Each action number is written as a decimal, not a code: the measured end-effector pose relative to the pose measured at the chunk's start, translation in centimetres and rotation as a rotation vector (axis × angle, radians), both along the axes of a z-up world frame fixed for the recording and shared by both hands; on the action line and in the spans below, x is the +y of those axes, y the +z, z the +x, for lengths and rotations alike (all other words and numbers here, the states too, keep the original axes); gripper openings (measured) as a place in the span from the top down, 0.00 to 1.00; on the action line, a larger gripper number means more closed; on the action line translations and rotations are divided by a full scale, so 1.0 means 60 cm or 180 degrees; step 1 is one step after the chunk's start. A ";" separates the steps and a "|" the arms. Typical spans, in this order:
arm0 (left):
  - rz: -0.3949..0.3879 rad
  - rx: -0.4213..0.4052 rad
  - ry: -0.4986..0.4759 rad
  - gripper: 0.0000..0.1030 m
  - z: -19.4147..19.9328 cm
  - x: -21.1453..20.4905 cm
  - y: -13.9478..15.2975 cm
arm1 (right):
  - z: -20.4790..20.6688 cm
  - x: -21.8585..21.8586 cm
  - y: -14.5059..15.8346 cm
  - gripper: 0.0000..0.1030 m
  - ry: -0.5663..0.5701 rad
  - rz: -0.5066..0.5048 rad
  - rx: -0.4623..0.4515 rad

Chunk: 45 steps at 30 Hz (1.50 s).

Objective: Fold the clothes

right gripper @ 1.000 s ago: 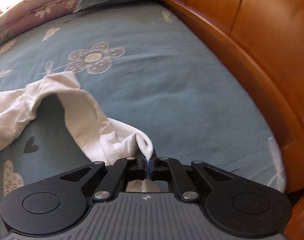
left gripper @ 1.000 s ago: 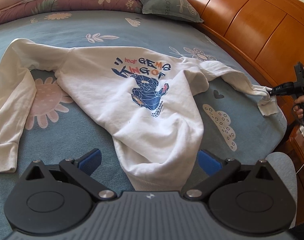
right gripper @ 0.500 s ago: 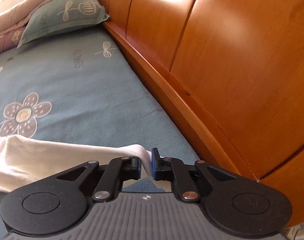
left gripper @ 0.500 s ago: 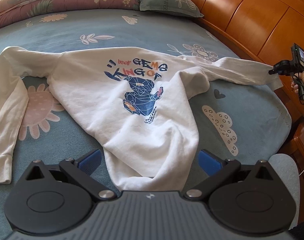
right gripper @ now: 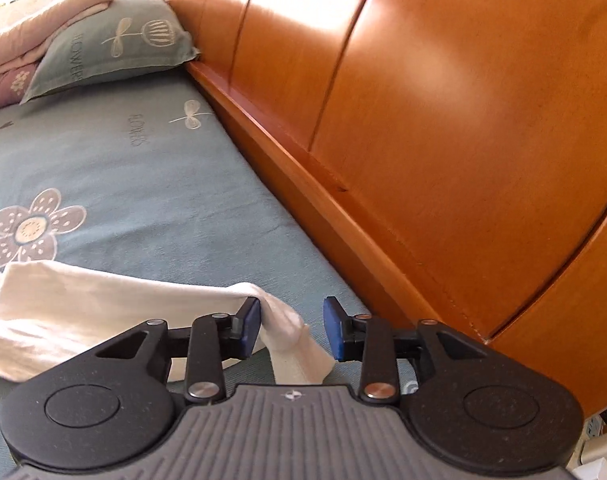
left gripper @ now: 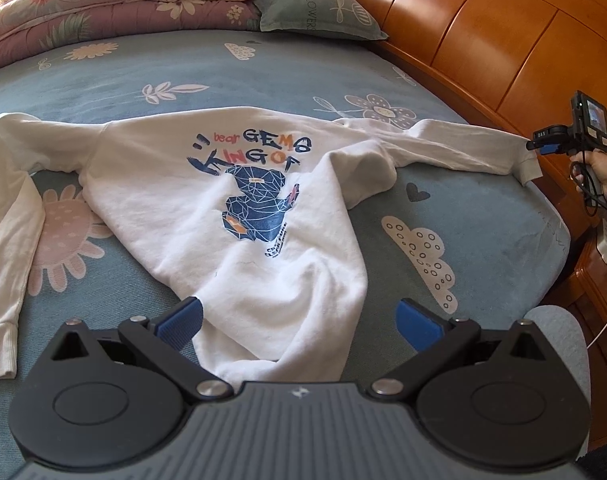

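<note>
Sweatshirt (left gripper: pixel 259 216) lies spread face up across the middle of the left wrist frame on the bed (left gripper: pixel 483 216), its print showing; it is not folded; one sleeve (left gripper: pixel 11 216) runs down the left edge of the frame, the other sleeve (left gripper: pixel 463 146) stretches out toward the right edge, its cuff (right gripper: pixel 295 344) near the mattress edge by the wooden headboard (right gripper: pixel 443 140).

Left gripper (left gripper: pixel 299 320) hovers at the bottom centre with its fingers wide and holding nothing, the hem bunched just ahead of them; right gripper (right gripper: pixel 291 330) has its fingers parted to a middling gap, the cuff lying loose between them, one pad touching cloth but not pinching it.

Risks, as I judge them: the cuff sits so close to the bed edge that, unheld, it could slide off and drag the sleeve crooked; the body is rucked near the armpit at centre right and narrowed at the hem, so any fold laid over those ridges would come out lumpy and skewed; a shallow pinch on soft knit could slip mid-carry; the right gripper works near the headboard and could knock it.

Count: one sweatshirt; two sleeves; two grippers; one pillow (left gripper: pixel 319 12) at upper centre; one folded quilt (left gripper: pixel 115 12) at upper left; one hand (left gripper: pixel 599 168) seen at the right edge.
</note>
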<state>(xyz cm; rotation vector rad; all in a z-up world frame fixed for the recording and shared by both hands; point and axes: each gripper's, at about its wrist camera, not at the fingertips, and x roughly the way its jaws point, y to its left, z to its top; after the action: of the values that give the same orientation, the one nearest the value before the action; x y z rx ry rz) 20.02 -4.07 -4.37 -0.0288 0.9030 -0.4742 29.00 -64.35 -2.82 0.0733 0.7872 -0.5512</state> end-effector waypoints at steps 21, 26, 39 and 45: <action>-0.0077 0.0115 0.0087 0.01 0.022 -0.004 -0.020 | -0.043 0.017 -0.105 0.47 0.0365 0.1667 0.0013; -0.0119 0.0107 0.0061 0.01 0.023 -0.007 -0.022 | 0.007 -0.009 -0.068 0.48 0.0165 0.1018 -0.0192; -0.0257 -0.0007 0.0110 0.01 0.004 0.018 -0.011 | -0.055 0.105 -0.031 0.43 0.0625 0.1390 -0.0359; -0.0348 -0.0143 0.0171 0.01 -0.031 0.054 0.013 | -0.125 0.258 -0.002 0.42 0.1160 0.1735 -0.0354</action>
<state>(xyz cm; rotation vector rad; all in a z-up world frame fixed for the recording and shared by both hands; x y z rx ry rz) 18.18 -0.85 -3.59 -0.1413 0.8295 -0.4719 21.50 -48.88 -2.97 0.4500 0.8012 0.0230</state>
